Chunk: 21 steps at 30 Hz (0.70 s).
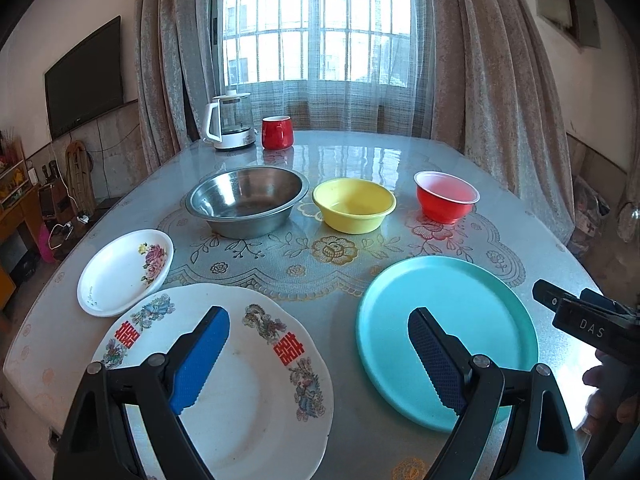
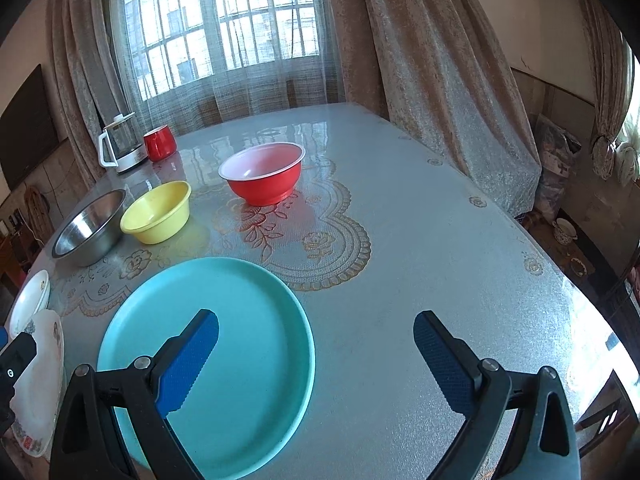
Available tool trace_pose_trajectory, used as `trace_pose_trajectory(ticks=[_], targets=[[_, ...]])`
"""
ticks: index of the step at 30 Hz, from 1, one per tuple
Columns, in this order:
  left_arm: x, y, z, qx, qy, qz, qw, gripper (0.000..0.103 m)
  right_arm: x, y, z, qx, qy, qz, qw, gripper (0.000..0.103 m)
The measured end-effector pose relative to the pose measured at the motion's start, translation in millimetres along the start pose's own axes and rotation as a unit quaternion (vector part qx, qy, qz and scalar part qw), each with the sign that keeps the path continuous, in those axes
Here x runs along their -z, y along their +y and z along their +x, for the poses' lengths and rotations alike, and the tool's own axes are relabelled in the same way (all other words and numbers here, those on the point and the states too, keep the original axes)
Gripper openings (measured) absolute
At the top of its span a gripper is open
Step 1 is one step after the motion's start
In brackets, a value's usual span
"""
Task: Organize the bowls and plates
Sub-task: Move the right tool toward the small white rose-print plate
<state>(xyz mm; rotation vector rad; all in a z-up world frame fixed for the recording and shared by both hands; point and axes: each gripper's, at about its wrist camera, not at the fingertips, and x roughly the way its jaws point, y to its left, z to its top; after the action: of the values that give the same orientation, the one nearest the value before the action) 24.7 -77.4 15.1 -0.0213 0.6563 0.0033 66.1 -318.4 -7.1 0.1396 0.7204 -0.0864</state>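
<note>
A steel bowl, a yellow bowl and a red bowl stand in a row on the table. In front lie a small white flowered plate, a large white plate with red characters and a teal plate. My left gripper is open and empty, above the gap between the large white plate and the teal plate. My right gripper is open and empty, over the teal plate's right edge. The red bowl, yellow bowl and steel bowl lie beyond it.
A glass kettle and a red mug stand at the table's far left. The table has a patterned glossy cover. Curtains and a window are behind. The right gripper's body shows at the left view's right edge.
</note>
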Motion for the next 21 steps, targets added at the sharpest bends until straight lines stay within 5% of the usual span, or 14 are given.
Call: trace_pose_trajectory(ticks=[7,16,19,21], targets=[[-4.7,-18.6,13.4,0.002,0.013,-0.002,0.9999,0.091,-2.6,-6.5,13.4,-0.04,0.014,-0.028,0.999,0.095],[-10.7,-32.1,36.9,0.032,0.048,0.002,0.9983,0.075,10.2,-11.2,27.8,-0.089,0.045,-0.075,0.992,0.079],[-11.5,-37.7,48.0,0.055,0.065,0.02,0.9961,0.054,13.2,-16.2,32.0,-0.096,0.052,-0.077,0.991,0.074],[-13.0,-41.3,58.0,0.072,0.085,0.037,0.9931,0.029,15.6,-18.4,35.7,-0.097,0.059,-0.082,0.99,0.068]])
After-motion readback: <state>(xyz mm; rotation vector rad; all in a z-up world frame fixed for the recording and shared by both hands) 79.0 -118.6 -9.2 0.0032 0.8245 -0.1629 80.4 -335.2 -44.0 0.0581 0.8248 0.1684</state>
